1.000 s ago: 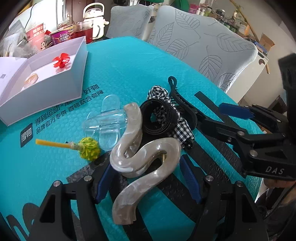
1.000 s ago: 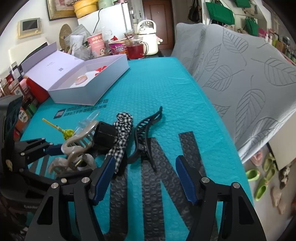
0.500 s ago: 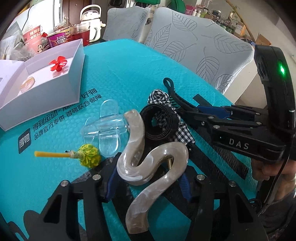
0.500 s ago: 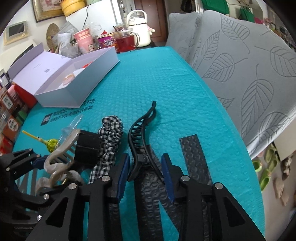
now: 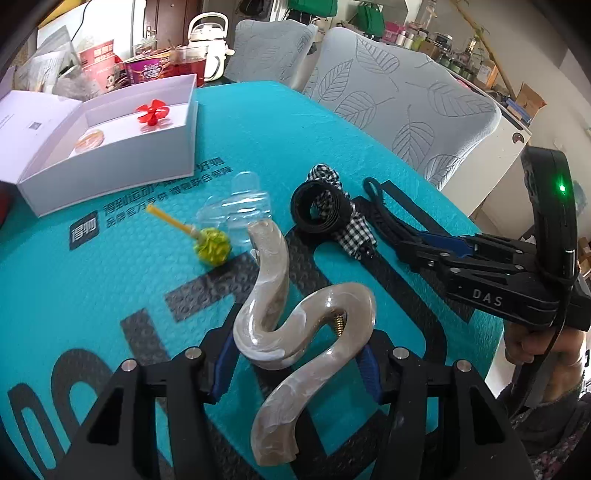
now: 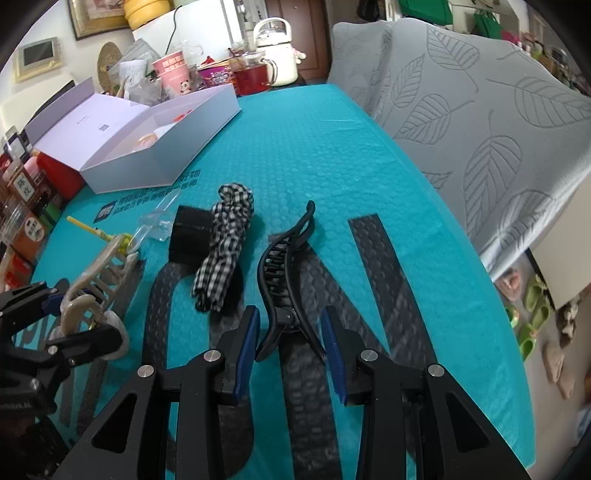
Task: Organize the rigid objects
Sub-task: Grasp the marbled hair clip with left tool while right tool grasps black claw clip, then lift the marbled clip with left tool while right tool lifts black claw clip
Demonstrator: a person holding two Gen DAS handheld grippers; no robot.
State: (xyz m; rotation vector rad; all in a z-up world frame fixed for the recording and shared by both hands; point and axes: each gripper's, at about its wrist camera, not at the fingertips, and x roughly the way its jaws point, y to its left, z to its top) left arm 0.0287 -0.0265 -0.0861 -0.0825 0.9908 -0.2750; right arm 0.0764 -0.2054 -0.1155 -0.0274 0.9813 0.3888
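Two claw clips gripped at once: left gripper (image 5: 295,363) pinching the marbled beige clip (image 5: 291,332), apparently lifted clear of the bench (image 5: 280,110); right gripper (image 6: 290,341) squeezing the hinge end of the black clip (image 6: 284,269), low over the bench. Could pivot or slip on that curved shell; could spring open under hinge pressure. One white box (image 5: 110,147), one gingham scrunchie (image 6: 225,243), one black band (image 5: 319,208), one yellow pompom stick (image 5: 210,245), one clear clip (image 5: 240,206).

A lived-in home dining area is showing here: leaf-patterned chair covers (image 5: 406,107), a white kettle (image 6: 275,51), snack cups (image 6: 173,72), a fridge (image 6: 192,29) and slippers (image 6: 532,306) are crowding around the table (image 6: 332,155).
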